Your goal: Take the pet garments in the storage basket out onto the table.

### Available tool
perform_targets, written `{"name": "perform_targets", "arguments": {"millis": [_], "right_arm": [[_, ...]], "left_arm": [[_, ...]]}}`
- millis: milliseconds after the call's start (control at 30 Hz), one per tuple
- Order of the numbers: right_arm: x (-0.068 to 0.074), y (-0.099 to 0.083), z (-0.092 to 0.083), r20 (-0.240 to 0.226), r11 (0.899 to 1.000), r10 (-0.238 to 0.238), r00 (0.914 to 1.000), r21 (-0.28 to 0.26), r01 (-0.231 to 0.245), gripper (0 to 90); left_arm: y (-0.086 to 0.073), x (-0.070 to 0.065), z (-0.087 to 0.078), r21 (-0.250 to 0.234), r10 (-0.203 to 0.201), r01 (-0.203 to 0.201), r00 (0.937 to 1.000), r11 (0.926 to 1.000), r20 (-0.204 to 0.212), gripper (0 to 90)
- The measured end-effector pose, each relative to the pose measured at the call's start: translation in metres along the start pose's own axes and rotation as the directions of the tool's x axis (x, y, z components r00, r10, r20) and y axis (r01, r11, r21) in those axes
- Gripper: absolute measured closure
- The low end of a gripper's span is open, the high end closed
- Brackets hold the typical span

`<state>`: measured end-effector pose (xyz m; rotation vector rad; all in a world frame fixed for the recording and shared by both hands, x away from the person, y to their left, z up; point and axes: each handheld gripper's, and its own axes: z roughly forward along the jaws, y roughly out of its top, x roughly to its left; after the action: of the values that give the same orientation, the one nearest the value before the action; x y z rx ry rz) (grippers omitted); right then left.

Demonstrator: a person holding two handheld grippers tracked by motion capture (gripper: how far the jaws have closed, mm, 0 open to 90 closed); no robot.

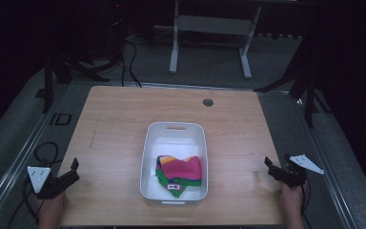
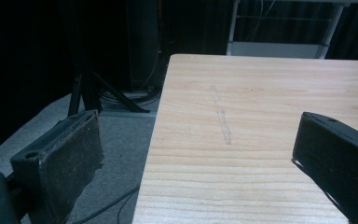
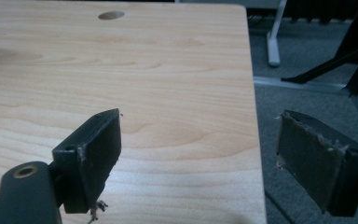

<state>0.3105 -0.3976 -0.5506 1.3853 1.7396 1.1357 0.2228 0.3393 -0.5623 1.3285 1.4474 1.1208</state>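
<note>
Your left gripper (image 1: 73, 171) and right gripper (image 1: 270, 167) gape empty, flanking the white bin (image 1: 148, 157) holding folded striped cloth (image 1: 180, 171), about equally near.

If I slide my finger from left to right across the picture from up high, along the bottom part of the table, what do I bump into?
Left gripper → white bin → folded colourful cloth inside the bin → right gripper.

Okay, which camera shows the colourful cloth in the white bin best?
The high view: the folded cloth lies in the near end of the white bin at mid-table. Both gripper views look along open claws at bare tabletop and floor instead.
</note>
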Motion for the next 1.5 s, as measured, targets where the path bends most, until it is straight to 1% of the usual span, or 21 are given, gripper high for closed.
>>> {"name": "perform_targets", "arguments": {"millis": [100,167,233,300,367,400,467,533,633,667,700,733,833,867,900,1000,1133,1233,1300,1433,1500], "right_arm": [[-0.001,0.001,0.002,-0.033,1.0,0.007,0.9994,0.026,-0.006,14.2],[-0.006,0.002,0.006,-0.155,0.996,0.008,0.9878,0.089,0.006,14.3],[-0.007,0.002,0.006,-0.187,0.995,0.004,0.9823,0.094,0.014,14.4],[-0.01,0.003,0.007,-0.313,0.988,-0.017,0.9497,0.14,0.064,16.4],[-0.01,0.003,0.007,-0.338,0.987,-0.024,0.941,0.14,0.075,16.6],[-0.009,0.005,0.006,-0.392,0.981,-0.058,0.9183,0.147,0.125,16.6],[-0.007,0.008,0.007,-0.436,0.966,-0.073,0.897,0.194,0.173,18.1],[-0.006,0.009,0.008,-0.452,0.961,-0.07,0.8891,0.209,0.182,18.1],[0.0,0.012,0.01,-0.49,0.935,-0.098,0.8664,0.253,0.249,18.0],[0.006,0.015,0.011,-0.506,0.912,-0.128,0.8529,0.277,0.301,16.3],[0.006,0.015,0.011,-0.506,0.912,-0.128,0.8529,0.277,0.301,16.3],[0.011,0.017,0.011,-0.538,0.9,-0.122,0.8342,0.295,0.322,16.0],[0.018,0.018,0.011,-0.556,0.88,-0.136,0.8198,0.312,0.357,15.7],[0.024,0.019,0.011,-0.589,0.865,-0.125,0.7987,0.329,0.378,14.9],[0.024,0.019,0.011,-0.589,0.865,-0.125,0.7987,0.329,0.378,14.9],[0.036,0.023,0.01,-0.627,0.854,-0.146,0.7656,0.311,0.417,12.8],[0.047,0.028,0.009,-0.621,0.848,-0.174,0.7641,0.3,0.437,13.7],[0.059,0.04,0.009,-0.64,0.842,-0.197,0.7424,0.277,0.463,13.8],[0.062,0.042,0.009,-0.645,0.841,-0.19,0.7404,0.282,0.462,13.8],[0.076,0.053,0.009,-0.671,0.829,-0.2,0.7136,0.272,0.488,13.8],[0.086,0.063,0.009,-0.693,0.828,-0.204,0.6916,0.254,0.499,13.8]], "left_arm": [[0.0,0.0,0.0,0.003,0.003,-0.003,1.0,1.0,0.003,2.2],[0.0,0.0,0.0,0.001,0.0,0.0,1.0,1.0,0.002,2.2],[0.0,0.0,0.0,-0.001,0.0,0.0,1.0,1.0,0.0,2.2],[0.0,0.001,0.0,0.0,-0.005,0.005,1.0,1.0,0.0,2.2],[0.0,0.001,0.0,-0.002,-0.004,0.004,1.0,1.0,0.001,2.2],[0.0,0.001,0.0,0.001,-0.005,0.005,1.0,1.0,0.001,2.2],[0.0,0.001,0.001,0.002,-0.001,0.001,1.0,1.0,0.0,2.2],[0.0,0.0,0.001,0.003,0.001,-0.001,1.0,1.0,0.002,2.2],[0.0,0.0,0.001,0.003,0.0,0.0,1.0,1.0,0.002,2.2],[0.0,0.0,0.0,0.001,-0.001,0.001,1.0,1.0,0.002,2.2],[0.0,0.0,0.0,0.001,-0.001,0.001,1.0,1.0,0.002,2.2],[0.0,0.001,0.001,0.004,-0.002,0.002,1.0,1.0,0.003,2.2],[0.0,0.001,0.0,0.004,-0.003,0.003,1.0,1.0,0.001,2.2],[0.0,0.001,0.0,0.004,-0.003,0.003,1.0,1.0,0.001,2.2],[0.0,0.001,0.0,0.004,-0.003,0.003,1.0,1.0,0.001,2.2],[0.0,0.001,0.001,0.006,-0.004,0.004,1.0,1.0,0.002,2.2],[0.0,0.001,0.001,0.007,-0.006,0.006,1.0,1.0,0.005,2.2],[0.0,0.001,0.001,0.007,-0.003,0.002,1.0,1.0,0.006,2.2],[0.0,0.001,0.001,0.009,-0.002,0.002,1.0,1.0,0.007,2.2],[0.0,0.001,0.001,0.01,-0.001,0.001,1.0,0.9999,0.008,2.2],[0.0,0.001,0.001,0.01,0.0,0.0,1.0,1.0,0.008,2.2]]}}
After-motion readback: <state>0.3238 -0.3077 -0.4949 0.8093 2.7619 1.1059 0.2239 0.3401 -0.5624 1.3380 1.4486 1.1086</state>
